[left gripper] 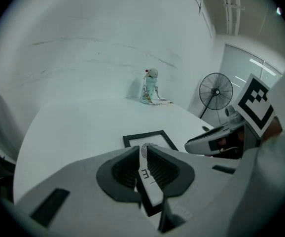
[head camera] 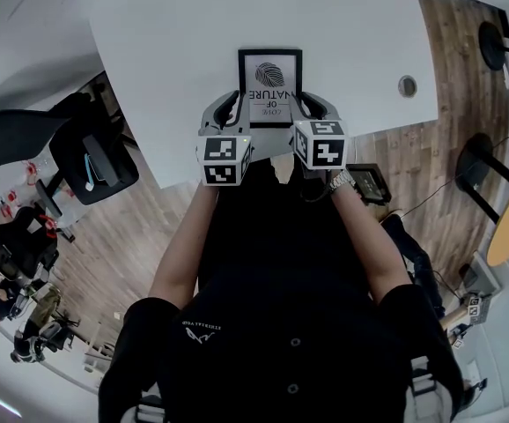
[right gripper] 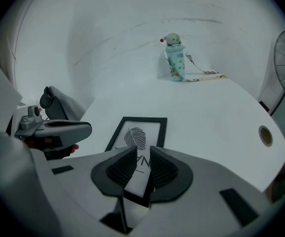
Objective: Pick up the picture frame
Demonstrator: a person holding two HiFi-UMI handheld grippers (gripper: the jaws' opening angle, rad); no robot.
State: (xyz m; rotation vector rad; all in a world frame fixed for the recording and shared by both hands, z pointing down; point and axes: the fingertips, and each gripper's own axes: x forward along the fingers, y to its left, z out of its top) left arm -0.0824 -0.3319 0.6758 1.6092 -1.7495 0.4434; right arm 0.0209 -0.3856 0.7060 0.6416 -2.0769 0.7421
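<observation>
The picture frame (head camera: 270,76) lies flat on the white table (head camera: 166,42) near its front edge, its long axis running straight away from the person, the fingerprint motif toward the far end and the lettering toward the near end. The left gripper (head camera: 225,108) slants down over the frame's near left corner, jaws parted only a sliver and clamping nothing. The right gripper (head camera: 314,106) sits over the near right corner, its gap wider and holding nothing
</observation>
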